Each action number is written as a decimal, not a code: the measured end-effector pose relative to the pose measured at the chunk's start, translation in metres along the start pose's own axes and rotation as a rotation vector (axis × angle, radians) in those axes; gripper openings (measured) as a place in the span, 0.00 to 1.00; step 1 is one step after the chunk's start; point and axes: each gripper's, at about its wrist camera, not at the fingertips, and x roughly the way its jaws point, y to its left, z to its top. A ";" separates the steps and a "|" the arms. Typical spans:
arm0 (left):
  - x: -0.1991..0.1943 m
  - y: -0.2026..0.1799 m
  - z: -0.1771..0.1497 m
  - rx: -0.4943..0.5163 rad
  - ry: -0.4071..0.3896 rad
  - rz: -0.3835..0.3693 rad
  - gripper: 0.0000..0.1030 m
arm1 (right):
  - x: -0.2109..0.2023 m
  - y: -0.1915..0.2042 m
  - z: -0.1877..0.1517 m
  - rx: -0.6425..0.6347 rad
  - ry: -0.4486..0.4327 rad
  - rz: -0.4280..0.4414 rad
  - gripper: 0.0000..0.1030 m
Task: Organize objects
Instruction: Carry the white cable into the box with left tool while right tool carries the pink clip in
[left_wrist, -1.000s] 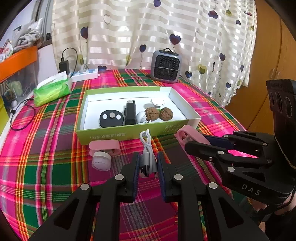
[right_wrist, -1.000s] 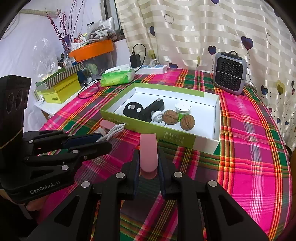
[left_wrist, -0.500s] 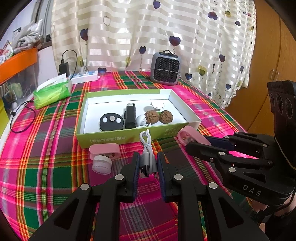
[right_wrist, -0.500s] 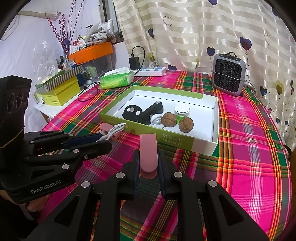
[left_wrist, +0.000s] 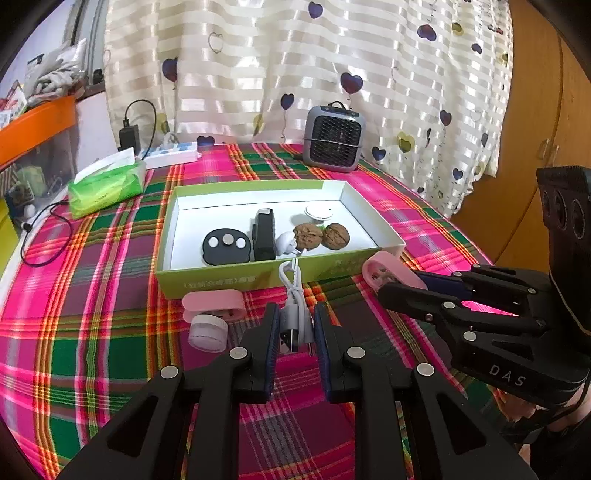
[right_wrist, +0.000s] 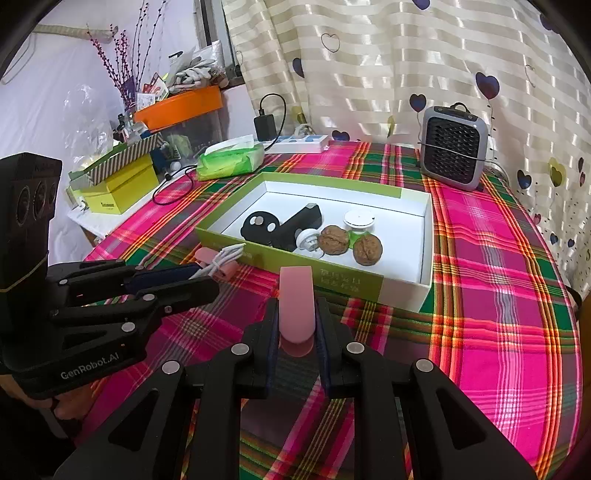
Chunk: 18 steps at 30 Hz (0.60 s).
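Note:
My left gripper (left_wrist: 294, 321) is shut on a coiled white USB cable (left_wrist: 293, 295), held above the cloth just in front of the green box (left_wrist: 258, 280). My right gripper (right_wrist: 295, 317) is shut on a flat pink case (right_wrist: 295, 306), near the box's front wall (right_wrist: 332, 280). The box holds a black round remote (left_wrist: 226, 245), a black rectangular device (left_wrist: 264, 236), two walnuts (left_wrist: 321, 236), a white round piece (left_wrist: 286, 243) and a white lid (left_wrist: 318, 212). A second pink case (left_wrist: 214, 304) and a small white jar (left_wrist: 207, 332) lie on the cloth left of my left gripper.
The round table has a plaid cloth (right_wrist: 498, 295). A small grey heater (left_wrist: 334, 142), a power strip (left_wrist: 171, 158) and a green tissue pack (left_wrist: 105, 186) stand behind the box. A yellow box (right_wrist: 122, 184) and an orange bin (right_wrist: 181, 107) sit off the table's left side.
Both grippers have risen and drawn back slightly, each keeping its object. The box and its contents have not moved.

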 end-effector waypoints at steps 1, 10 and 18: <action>0.000 0.001 0.001 -0.001 -0.001 0.001 0.16 | 0.000 -0.001 0.000 0.001 -0.001 -0.001 0.18; 0.002 0.003 0.004 -0.002 -0.002 0.003 0.16 | 0.002 -0.006 0.003 0.008 -0.004 -0.009 0.18; 0.007 0.007 0.010 0.001 -0.003 0.011 0.16 | 0.004 -0.008 0.005 0.008 -0.003 -0.011 0.18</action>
